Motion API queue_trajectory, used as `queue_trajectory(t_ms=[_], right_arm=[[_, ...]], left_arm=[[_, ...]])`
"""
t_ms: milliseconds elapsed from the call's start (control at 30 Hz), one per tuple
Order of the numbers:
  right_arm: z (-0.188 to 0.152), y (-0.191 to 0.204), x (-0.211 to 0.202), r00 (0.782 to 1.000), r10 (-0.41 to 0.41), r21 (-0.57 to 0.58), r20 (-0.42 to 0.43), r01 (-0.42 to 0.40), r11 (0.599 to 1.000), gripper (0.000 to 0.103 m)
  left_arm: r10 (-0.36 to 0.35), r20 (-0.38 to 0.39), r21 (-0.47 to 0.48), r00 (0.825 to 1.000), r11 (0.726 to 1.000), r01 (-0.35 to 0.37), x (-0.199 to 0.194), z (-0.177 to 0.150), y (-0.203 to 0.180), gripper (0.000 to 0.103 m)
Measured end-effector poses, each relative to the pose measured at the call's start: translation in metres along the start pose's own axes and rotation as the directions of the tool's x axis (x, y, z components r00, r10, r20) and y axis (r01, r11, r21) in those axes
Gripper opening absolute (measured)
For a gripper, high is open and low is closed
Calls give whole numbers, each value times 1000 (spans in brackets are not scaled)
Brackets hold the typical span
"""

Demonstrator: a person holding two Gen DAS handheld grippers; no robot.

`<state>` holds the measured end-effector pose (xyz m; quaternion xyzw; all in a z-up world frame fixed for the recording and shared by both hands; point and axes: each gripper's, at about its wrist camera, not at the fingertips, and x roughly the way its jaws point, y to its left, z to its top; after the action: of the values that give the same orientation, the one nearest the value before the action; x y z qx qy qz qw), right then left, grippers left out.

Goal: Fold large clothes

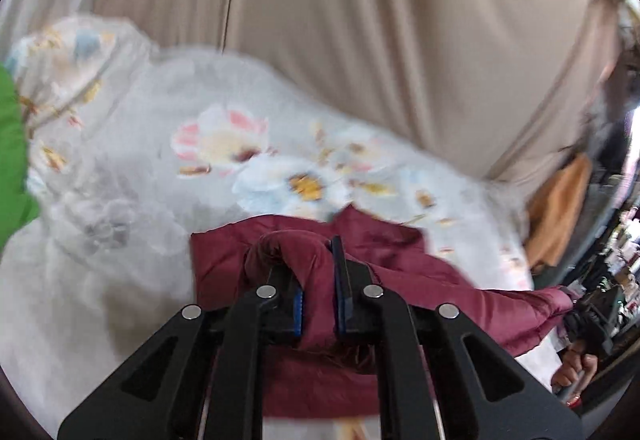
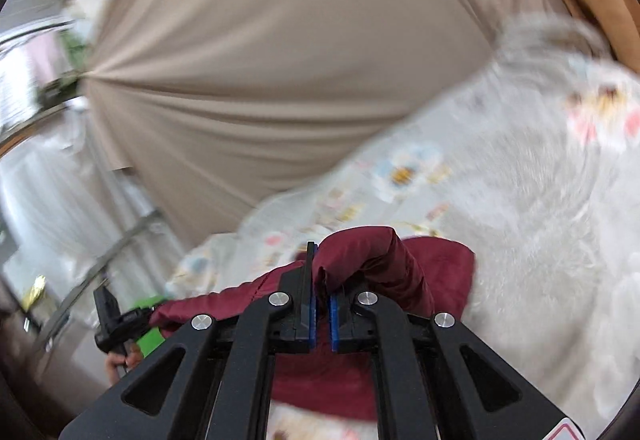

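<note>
A maroon padded jacket (image 1: 440,280) hangs stretched between my two grippers above a bed. My left gripper (image 1: 318,260) is shut on a bunched fold of the jacket, which bulges between and over its blue-padded fingers. My right gripper (image 2: 320,272) is shut on another bunched fold of the jacket (image 2: 372,256). The right gripper and the hand holding it show at the far right of the left wrist view (image 1: 592,316); the left gripper shows at the lower left of the right wrist view (image 2: 116,324). Both views are motion-blurred.
A floral quilt (image 1: 248,160) and a white fuzzy blanket (image 2: 540,220) cover the bed below. A beige curtain (image 1: 380,20) hangs behind. A green cloth (image 1: 10,148) is at the left edge. An orange cloth (image 1: 560,208) and clutter lie right. Metal rails (image 2: 100,252) stand left.
</note>
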<state>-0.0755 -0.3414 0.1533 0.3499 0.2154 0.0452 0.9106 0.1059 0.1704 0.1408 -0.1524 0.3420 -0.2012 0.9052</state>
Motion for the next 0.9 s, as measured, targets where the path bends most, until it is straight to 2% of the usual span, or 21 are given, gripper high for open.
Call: queue_trajectory(t_ms=[133, 167, 267, 400, 500, 600, 667, 733, 767, 800, 833, 867, 900], right_arm=[[15, -37, 79, 989, -109, 57, -100, 115, 992, 5], [14, -44, 93, 985, -128, 57, -118, 135, 989, 5], [14, -67, 133, 968, -183, 62, -172, 196, 979, 5], [2, -91, 170, 948, -230, 48, -218, 246, 968, 3], [-7, -104, 178, 960, -187, 85, -210, 209, 974, 2], [-5, -108, 171, 973, -137, 122, -188, 161, 979, 5], [0, -106, 156, 983, -99, 157, -157, 123, 980, 8], [9, -99, 136, 994, -39, 192, -103, 58, 980, 17], [15, -92, 122, 998, -12, 189, -69, 25, 982, 20], [19, -85, 112, 999, -8, 173, -49, 17, 985, 26], [24, -72, 97, 1000, -18, 129, -14, 20, 991, 33], [28, -60, 84, 999, -29, 84, 25, 27, 996, 36], [30, -43, 67, 996, -42, 26, 74, 40, 999, 40]], left_arm=[[103, -119, -17, 988, 994, -106, 92, 8, 20, 11], [117, -157, -29, 981, 992, -123, 118, 7, 29, 11], [136, -209, -42, 968, 988, -148, 163, 1, 43, 13], [94, -187, -63, 978, 992, -107, 185, -7, 53, 15], [24, -124, -92, 992, 995, -35, 184, -13, 59, 16], [-39, -103, -152, 994, 988, 23, 184, -13, 69, 17], [-52, -87, -185, 995, 982, 36, 175, -9, 72, 19], [-61, -68, -201, 996, 978, 46, 155, 0, 70, 25], [-85, -29, -198, 996, 977, 78, 136, 8, 66, 34], [-94, 7, -184, 996, 978, 94, 119, 13, 63, 51], [-78, 54, -159, 996, 984, 85, 98, 20, 58, 64], [-26, 127, -120, 992, 992, 41, 71, 27, 50, 82], [10, 197, -78, 980, 997, 5, 46, 32, 41, 86]])
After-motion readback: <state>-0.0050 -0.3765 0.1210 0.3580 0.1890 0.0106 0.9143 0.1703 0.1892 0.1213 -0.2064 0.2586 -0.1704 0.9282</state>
